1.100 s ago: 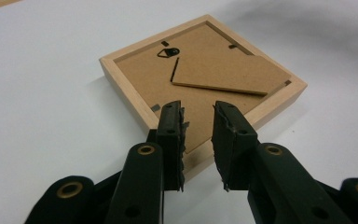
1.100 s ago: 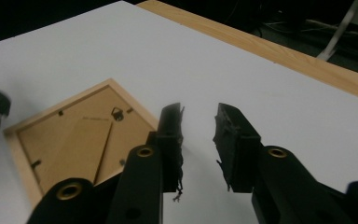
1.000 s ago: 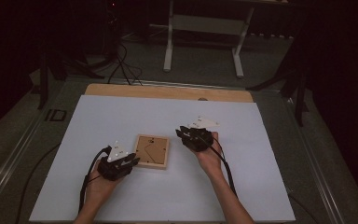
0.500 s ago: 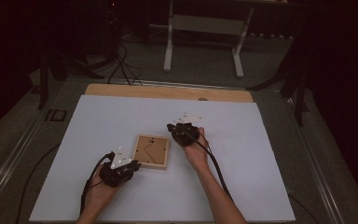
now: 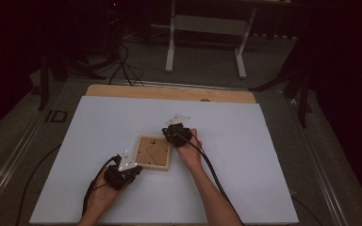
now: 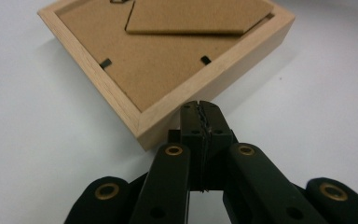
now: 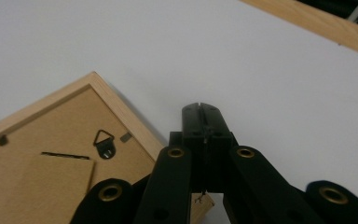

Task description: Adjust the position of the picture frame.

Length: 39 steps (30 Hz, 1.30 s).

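A small wooden picture frame [image 5: 154,152] lies face down on the white table sheet [image 5: 245,155], its brown backing board, stand flap and metal hanger up. My left gripper [image 5: 122,175] sits at the frame's near left corner, jaws shut with nothing between them, tips touching or just short of the frame's corner [image 6: 149,133]. My right gripper [image 5: 173,134] rests at the frame's far right corner, jaws shut and empty, beside the frame edge [image 7: 121,112]. The hanger [image 7: 105,142] lies left of those jaws.
The white sheet covers a wooden tabletop whose far edge [image 5: 169,92] shows as a tan strip. Cables trail from both grippers toward the near edge. A metal stand [image 5: 205,28] and dark floor lie beyond the table.
My right gripper has moved left and inward to the frame's far right corner. My left gripper has dropped nearer, toward the frame's near left corner. The frame itself stays put.
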{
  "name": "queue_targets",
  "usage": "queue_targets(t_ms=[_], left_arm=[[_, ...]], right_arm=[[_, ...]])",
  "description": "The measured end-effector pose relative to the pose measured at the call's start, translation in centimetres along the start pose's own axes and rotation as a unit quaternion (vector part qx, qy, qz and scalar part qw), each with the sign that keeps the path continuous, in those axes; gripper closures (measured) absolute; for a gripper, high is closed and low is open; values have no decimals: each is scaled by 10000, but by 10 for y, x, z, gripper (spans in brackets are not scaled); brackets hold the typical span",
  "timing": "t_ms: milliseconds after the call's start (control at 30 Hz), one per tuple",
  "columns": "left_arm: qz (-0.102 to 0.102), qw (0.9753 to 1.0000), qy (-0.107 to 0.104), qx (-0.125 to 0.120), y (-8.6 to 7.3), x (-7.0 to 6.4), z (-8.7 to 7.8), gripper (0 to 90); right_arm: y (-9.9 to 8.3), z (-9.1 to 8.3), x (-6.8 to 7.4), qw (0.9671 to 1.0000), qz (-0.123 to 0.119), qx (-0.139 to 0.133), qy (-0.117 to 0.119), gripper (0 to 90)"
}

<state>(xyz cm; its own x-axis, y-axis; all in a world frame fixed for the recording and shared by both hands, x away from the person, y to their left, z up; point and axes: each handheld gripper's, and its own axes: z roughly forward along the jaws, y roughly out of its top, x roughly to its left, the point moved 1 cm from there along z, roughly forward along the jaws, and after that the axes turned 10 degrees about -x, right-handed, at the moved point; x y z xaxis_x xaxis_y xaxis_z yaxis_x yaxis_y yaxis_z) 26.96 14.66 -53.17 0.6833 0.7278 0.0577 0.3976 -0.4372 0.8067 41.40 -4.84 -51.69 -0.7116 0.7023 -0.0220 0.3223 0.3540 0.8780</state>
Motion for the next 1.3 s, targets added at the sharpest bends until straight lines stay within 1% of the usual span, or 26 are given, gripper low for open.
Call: queue_targets(t_ms=[100,200,367,500,533,667,800,867,1033,1100,1167,1233,1300], left_arm=[[1,10000,-1,57,0,0,1,894],[-17,10000,10,63,-1,1,2,894],[-14,10000,9,73,-1,2,2,894],[-12,10000,32,92,0,2,2,894],[-38,10000,31,79,0,2,3,894],[-62,9999,47,90,0,4,4,894],[-142,9998,73,105,1,5,6,894],[-144,9998,109,126,3,5,8,894],[-92,9997,168,158,7,4,15,894],[-90,9997,165,153,7,3,17,894],[-95,9997,158,139,7,4,17,894],[-119,9997,160,126,7,5,18,894],[-116,9997,162,115,7,5,19,894]], right_arm=[[-1,3,1,10000,-29,68,9,899],[-2,6,2,9999,-57,133,10,900],[-3,7,3,9998,-31,201,41,900],[-3,5,2,9997,-42,215,100,900],[-3,5,1,9997,-46,221,113,900],[-3,3,-1,9996,-48,251,125,900],[-3,1,-2,9995,-60,297,101,900],[-4,0,-3,9995,-30,291,103,900],[-5,-8,-5,9994,-61,319,108,900],[-5,-11,-4,9994,-97,309,115,900],[-5,-14,-1,9991,-122,350,210,900],[-5,-15,4,9987,-258,370,229,900],[-6,-15,6,9984,-298,408,268,900]])
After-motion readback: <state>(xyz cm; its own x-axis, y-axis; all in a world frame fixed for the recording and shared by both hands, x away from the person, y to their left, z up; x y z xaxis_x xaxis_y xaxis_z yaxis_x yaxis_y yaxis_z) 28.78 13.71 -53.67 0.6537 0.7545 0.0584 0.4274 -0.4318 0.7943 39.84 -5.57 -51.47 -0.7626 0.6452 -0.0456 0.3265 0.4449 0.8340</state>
